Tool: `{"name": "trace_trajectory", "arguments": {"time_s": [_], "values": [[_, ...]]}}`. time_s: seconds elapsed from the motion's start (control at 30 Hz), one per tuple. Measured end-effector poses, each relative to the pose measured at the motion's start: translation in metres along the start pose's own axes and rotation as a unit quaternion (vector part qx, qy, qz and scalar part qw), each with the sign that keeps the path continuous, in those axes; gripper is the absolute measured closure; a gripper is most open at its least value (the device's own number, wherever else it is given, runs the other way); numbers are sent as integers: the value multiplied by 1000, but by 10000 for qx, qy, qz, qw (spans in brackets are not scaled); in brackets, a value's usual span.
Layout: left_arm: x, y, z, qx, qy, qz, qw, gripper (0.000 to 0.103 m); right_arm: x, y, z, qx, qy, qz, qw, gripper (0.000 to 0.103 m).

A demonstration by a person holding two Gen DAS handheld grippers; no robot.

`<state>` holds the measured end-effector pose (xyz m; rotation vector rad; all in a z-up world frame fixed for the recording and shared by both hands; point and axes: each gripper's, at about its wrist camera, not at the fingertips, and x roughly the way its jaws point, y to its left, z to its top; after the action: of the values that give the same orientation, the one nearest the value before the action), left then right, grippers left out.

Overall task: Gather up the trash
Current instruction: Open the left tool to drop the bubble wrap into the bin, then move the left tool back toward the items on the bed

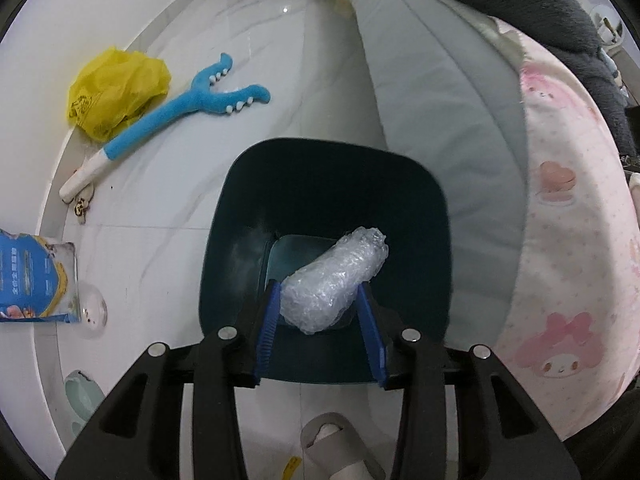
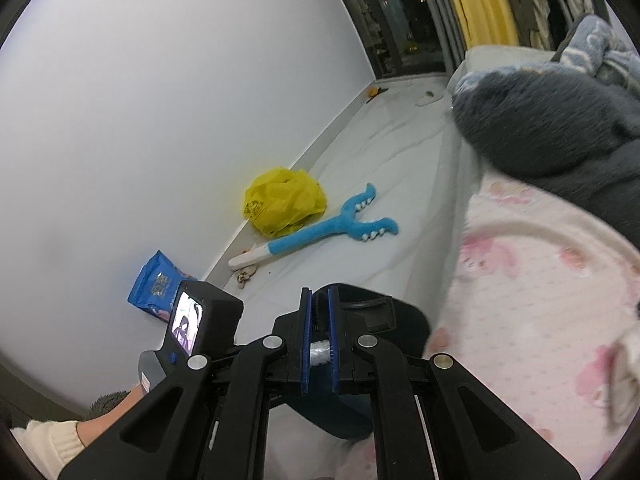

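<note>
The left gripper [image 1: 320,300] points down into the dark bin [image 1: 324,184] and has a roll of bubble wrap [image 1: 334,280] between its blue pads [image 1: 267,320]. The pad at 9 o'clock touches the roll, and the pad at 3 o'clock looks just off it, so the hold seems loose. The roll hangs inside the bin's mouth, above its floor. A good drop, I think, means keeping the gripper over the middle of the bin and opening wide so the roll falls straight in and does not catch on the rim. The right gripper [image 2: 319,344] is closed on the bin's edge, and it should hold the bin steady so it does not tip. More trash waits on the floor [image 1: 168,216]: a yellow bag [image 1: 116,92] at 10 o'clock from the bin and a blue packet [image 1: 36,280] at 9 o'clock. A blue toy [image 1: 180,112] lies beside the bag. The bed [image 1: 568,216] is at 3 o'clock.
</note>
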<state>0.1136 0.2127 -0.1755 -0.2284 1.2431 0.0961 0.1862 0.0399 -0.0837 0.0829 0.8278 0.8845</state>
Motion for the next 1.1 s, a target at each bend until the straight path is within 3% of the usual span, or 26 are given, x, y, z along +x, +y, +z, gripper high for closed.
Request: {"name": "trace_trajectory", "arguments": {"time_s": [0.17, 0.4, 0.73, 1.0, 1.1], "values": [[-7, 12, -3, -86, -97, -113, 9999, 42, 26, 11, -2, 13, 175, 58, 9998, 95], [-38, 28, -7, -94, -639, -156, 9978, 40, 62, 12, -9, 119, 432, 52, 9990, 95], [-83, 44, -10, -106, -1437, 179, 9894, 37, 117, 10, -24, 234, 896, -116, 9956, 95], [-122, 53, -19, -417, -2126, -97, 9762, 26, 150, 5, -36, 223, 1246, -353, 9913, 95], [-130, 54, -19, -516, -2079, -166, 9766, 26, 158, 1, -40, 272, 1350, -403, 9896, 95]]}}
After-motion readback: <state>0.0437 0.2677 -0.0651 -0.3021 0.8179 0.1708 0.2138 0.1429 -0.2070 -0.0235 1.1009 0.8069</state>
